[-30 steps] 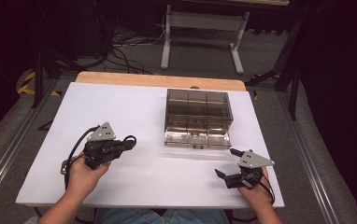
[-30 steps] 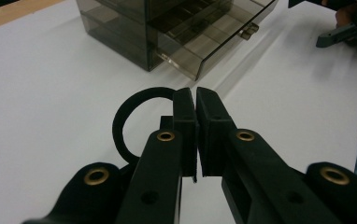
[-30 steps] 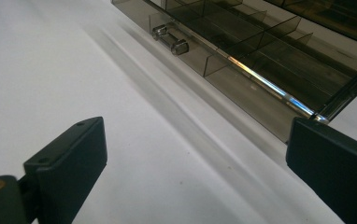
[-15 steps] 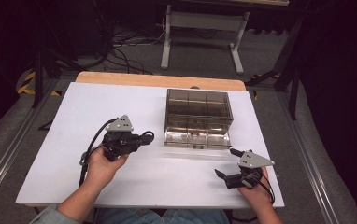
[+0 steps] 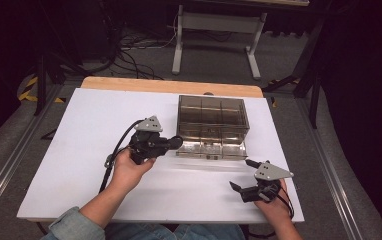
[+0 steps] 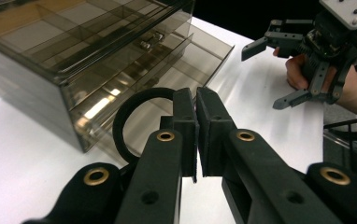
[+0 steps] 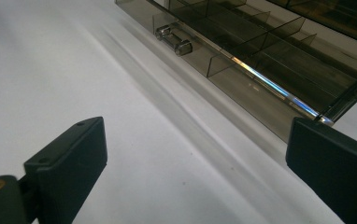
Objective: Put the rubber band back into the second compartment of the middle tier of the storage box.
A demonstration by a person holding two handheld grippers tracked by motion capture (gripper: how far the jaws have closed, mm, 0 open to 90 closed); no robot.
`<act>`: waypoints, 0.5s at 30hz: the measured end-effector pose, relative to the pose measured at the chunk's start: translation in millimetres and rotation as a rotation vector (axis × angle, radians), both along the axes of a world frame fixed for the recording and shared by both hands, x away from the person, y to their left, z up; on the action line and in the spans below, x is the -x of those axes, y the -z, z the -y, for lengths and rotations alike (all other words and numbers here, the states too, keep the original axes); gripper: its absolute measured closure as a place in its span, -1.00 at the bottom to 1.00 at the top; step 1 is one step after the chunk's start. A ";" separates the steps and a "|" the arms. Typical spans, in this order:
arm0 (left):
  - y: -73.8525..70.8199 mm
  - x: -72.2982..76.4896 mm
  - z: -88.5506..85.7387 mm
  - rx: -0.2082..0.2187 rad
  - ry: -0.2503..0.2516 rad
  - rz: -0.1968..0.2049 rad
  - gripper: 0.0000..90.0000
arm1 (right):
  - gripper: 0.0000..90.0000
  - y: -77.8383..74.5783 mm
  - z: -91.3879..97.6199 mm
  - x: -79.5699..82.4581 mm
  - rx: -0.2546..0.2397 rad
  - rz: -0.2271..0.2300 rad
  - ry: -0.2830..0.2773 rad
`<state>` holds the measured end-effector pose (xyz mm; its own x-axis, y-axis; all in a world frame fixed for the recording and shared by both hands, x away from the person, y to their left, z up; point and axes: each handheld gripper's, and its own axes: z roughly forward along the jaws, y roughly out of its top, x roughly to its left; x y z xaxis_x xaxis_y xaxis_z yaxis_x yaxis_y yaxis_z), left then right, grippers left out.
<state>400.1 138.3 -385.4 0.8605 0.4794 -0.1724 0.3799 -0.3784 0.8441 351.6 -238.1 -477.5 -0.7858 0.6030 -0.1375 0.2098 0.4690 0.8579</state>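
Just left of the smoky plastic drawer box [image 5: 213, 125], the left gripper [image 5: 171, 143] pinches a black ring [image 6: 137, 119] between its closed jaws, the ring hanging beside the box's near left corner. The box's bottom drawer [image 7: 242, 56] stands pulled out toward the person, its small clear handle [image 7: 173, 40] facing near. At the near right of the white table [image 5: 74, 150], the right gripper [image 5: 243, 176] rests with jaws spread wide, empty, pointing left.

A white table [image 5: 79, 150] carries a smoky clear drawer box [image 5: 212, 117].
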 end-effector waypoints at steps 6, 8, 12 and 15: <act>-2.2 -7.5 11.9 0.000 0.016 -0.024 0.93 | -0.87 -0.1 0.1 -0.1 -0.002 -0.001 0.000; -2.8 -9.6 15.9 -0.002 0.021 -0.029 0.93 | -0.87 0.1 0.0 -0.3 -0.001 -0.003 -0.001; -3.5 -13.1 23.4 -0.009 0.027 -0.034 0.93 | -0.87 0.2 -0.3 -0.4 0.000 -0.004 -0.001; -3.9 -15.4 29.3 -0.016 0.034 -0.033 0.93 | -0.87 0.2 0.0 -0.5 -0.001 -0.004 -0.002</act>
